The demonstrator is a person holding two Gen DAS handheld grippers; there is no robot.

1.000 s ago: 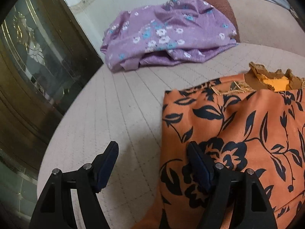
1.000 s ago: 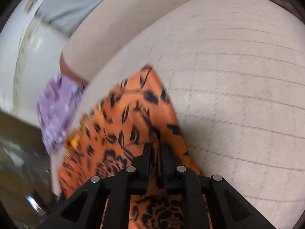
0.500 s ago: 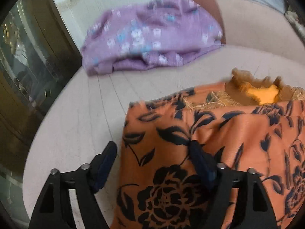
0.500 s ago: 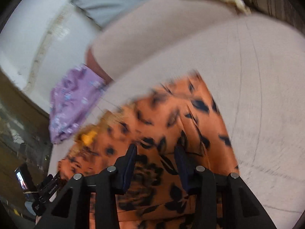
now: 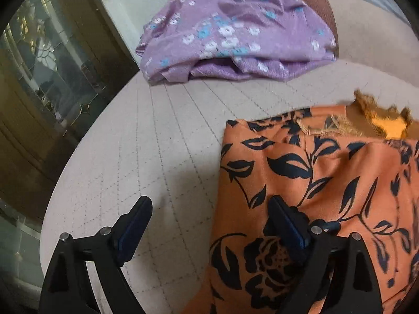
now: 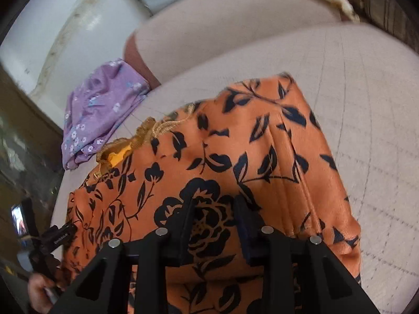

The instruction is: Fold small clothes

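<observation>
**Both grippers held open**

The left gripper was held with its jaws spread wide, nothing clamped between them. The right gripper was held with its jaws parted more narrowly, also unclamped. The person's left hand was seen gripping the left gripper's handle.

The right gripper, clamped on the orange floral garment a second ago, now stands open above it. In the left view the garment's edge has slid back toward the right of frame.
</observation>
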